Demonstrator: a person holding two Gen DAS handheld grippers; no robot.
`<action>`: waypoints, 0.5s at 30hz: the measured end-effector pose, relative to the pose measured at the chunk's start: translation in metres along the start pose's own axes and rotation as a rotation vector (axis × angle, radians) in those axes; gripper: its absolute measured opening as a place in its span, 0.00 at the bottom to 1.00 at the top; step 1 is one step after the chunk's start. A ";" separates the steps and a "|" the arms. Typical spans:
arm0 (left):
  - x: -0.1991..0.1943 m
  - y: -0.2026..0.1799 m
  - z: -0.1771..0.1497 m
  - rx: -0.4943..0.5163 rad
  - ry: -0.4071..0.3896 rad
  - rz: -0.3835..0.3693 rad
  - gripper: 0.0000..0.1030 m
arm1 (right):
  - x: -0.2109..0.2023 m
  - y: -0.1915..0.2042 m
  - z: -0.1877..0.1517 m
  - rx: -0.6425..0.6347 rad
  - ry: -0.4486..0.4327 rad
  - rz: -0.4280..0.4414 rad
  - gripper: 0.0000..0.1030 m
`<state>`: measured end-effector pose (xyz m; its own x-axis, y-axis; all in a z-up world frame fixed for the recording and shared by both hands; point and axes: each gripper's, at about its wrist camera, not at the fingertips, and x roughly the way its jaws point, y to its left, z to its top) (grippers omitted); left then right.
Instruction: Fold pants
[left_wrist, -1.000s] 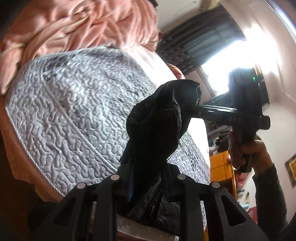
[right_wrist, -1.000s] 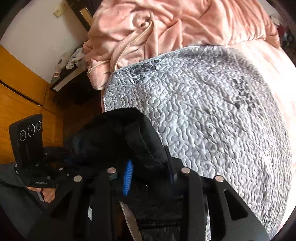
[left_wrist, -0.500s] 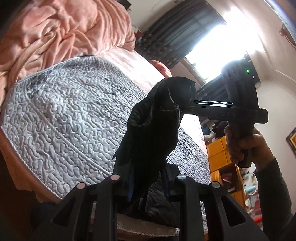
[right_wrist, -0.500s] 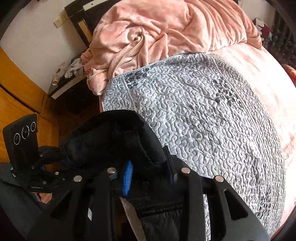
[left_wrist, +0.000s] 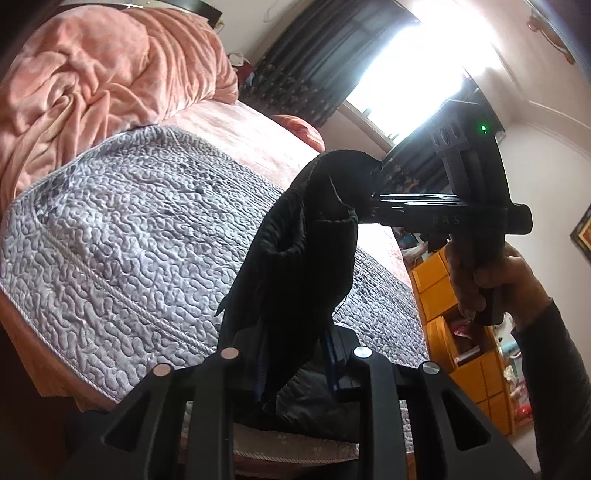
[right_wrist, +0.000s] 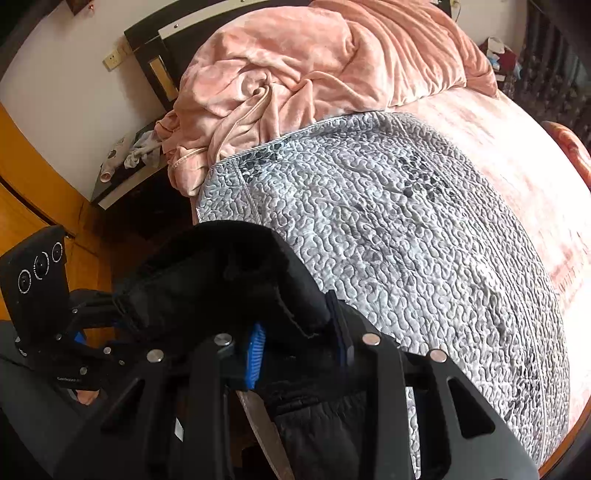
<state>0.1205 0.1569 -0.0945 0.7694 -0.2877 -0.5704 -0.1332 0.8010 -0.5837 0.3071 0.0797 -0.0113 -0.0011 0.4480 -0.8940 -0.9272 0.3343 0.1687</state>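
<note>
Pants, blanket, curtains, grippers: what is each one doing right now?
Pants: held up between both grippers, hanging over the bed edge.
Left gripper: shut on pants.
Right gripper: shut on pants.
Pink blanket: crumpled.
Quilt: spread flat.
Curtains: partly open.

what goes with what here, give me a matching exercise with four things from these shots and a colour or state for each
Things:
1. pants
2. blanket
3. quilted cover
4. cabinet

Descriptions:
A. orange, standing past the bed
B. grey, spread flat on the bed
C. pink, bunched in a heap
D. black, held up between the left gripper and right gripper

Pairs: 1-D, 2-C, 3-B, 4-A
</note>
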 end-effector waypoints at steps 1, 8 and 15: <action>0.000 -0.003 -0.001 0.006 0.001 0.000 0.24 | -0.002 -0.001 -0.002 0.001 -0.002 -0.003 0.29; 0.004 -0.025 -0.006 0.057 0.014 -0.007 0.24 | -0.019 -0.007 -0.022 0.018 -0.022 -0.021 0.29; 0.010 -0.049 -0.013 0.116 0.034 -0.014 0.24 | -0.034 -0.015 -0.045 0.041 -0.045 -0.048 0.29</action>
<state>0.1265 0.1078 -0.0789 0.7489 -0.3153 -0.5829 -0.0481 0.8514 -0.5223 0.3036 0.0220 -0.0020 0.0609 0.4669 -0.8822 -0.9096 0.3900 0.1436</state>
